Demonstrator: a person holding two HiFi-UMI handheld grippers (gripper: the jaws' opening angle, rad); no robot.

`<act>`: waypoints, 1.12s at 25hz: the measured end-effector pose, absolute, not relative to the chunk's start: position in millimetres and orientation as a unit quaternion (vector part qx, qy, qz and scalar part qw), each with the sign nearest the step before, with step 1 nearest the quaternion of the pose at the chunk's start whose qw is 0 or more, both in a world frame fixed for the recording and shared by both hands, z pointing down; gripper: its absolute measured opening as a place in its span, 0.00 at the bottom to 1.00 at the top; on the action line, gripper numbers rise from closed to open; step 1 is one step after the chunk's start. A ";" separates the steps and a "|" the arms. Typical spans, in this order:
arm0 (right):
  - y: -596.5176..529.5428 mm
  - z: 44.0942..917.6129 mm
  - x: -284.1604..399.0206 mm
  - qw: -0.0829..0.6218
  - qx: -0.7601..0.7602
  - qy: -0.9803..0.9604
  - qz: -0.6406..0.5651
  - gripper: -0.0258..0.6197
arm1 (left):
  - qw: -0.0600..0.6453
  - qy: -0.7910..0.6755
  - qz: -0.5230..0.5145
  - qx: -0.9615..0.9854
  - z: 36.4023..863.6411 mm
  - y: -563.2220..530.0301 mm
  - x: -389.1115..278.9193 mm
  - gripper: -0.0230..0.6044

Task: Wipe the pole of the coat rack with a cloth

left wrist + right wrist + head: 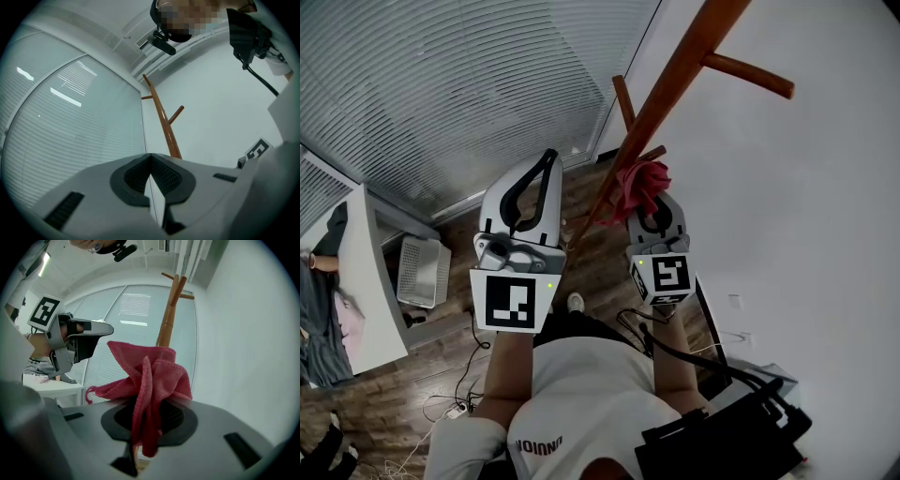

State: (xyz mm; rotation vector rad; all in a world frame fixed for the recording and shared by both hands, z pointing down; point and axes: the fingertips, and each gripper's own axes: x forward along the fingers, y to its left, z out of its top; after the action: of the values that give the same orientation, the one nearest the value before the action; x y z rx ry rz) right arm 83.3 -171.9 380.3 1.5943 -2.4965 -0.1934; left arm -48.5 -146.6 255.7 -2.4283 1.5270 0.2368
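Right gripper [146, 423] tight on red cloth [157, 373], lower pole [166, 326] hidden behind it

Cloth [643, 179] in the right hand-held gripper [652, 202] at the coat rack pole [675, 70]; left hand-held gripper [547, 161] left of it.

Dark wood-plank floor [384, 398], white slatted basket [423, 272] standing on it beside a white desk [377, 291], loose cables [469, 375] trailing nearby
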 end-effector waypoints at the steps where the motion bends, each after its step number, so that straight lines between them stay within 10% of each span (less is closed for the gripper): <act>1: -172.1 383.1 83.4 0.089 0.535 -0.838 -0.062 0.17 | 0.130 0.526 0.080 -0.837 256.5 -147.1 -48.5 0.03; 28: -172.2 434.3 85.7 0.147 0.527 -0.837 -0.027 0.17 | 0.124 0.527 0.072 -0.838 263.1 -152.5 -47.6 0.03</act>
State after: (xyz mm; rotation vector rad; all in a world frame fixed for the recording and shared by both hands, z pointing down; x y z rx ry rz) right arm 85.7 -172.2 434.3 1.5163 -2.4080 -0.0772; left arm -47.6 -152.5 263.1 -2.4423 1.5350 0.2108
